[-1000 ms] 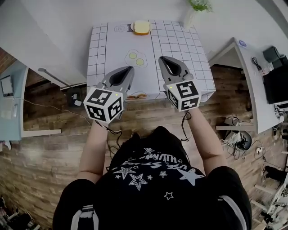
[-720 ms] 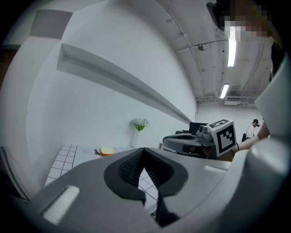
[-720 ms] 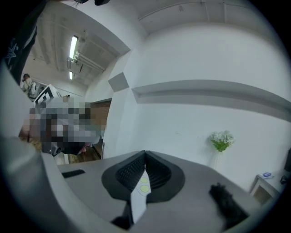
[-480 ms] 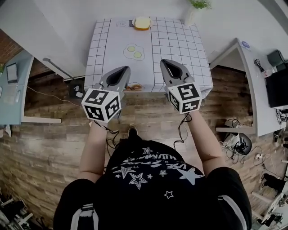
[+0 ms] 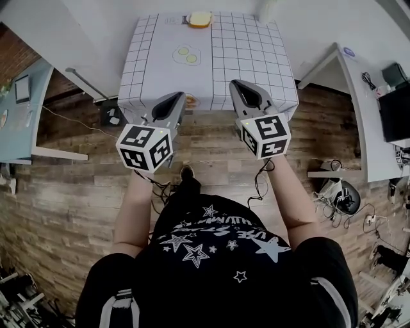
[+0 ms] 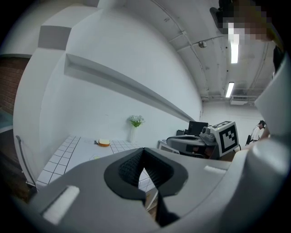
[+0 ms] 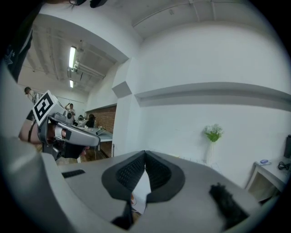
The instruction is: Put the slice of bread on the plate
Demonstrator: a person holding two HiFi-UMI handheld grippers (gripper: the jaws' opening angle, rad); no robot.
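Gripper state: left gripper [image 6: 144, 151] has its jaws together with nothing between the pads. Right gripper [image 7: 145, 154] is the same, tips meeting and empty. In the head view both are held side by side, pointing nearly level, with their tips at about the near edge of the table [image 5: 243, 51].

Task's thing: the slice of bread [image 5: 200, 18] lies well ahead of both grippers at the table's far edge, slightly to the right of the left gripper's line and to the left of the right gripper's line. The left gripper view shows it far beyond the jaws [image 6: 104, 143].
- I cannot tell whether a plate is under it. It is too small in every view.
- A small round thing [image 5: 191, 100] sits just beside the left gripper's tip, half hidden. It may be a plate, but I cannot tell.

The scene fits two readings: bread waiting to be fetched, or bread already set down and the grippers drawn clear.

Risks (judgement):
- Jaws that are together would shove the bread rather than take it. It is close to the far edge, so a push could send it off.
- The fried eggs [image 5: 185, 55] lie between the grippers and the bread, so a low pass could drag them.
- Bread is soft, and a hard pinch would dent or tear it.
- With the plate unidentified, the bread could be placed on the wrong spot.
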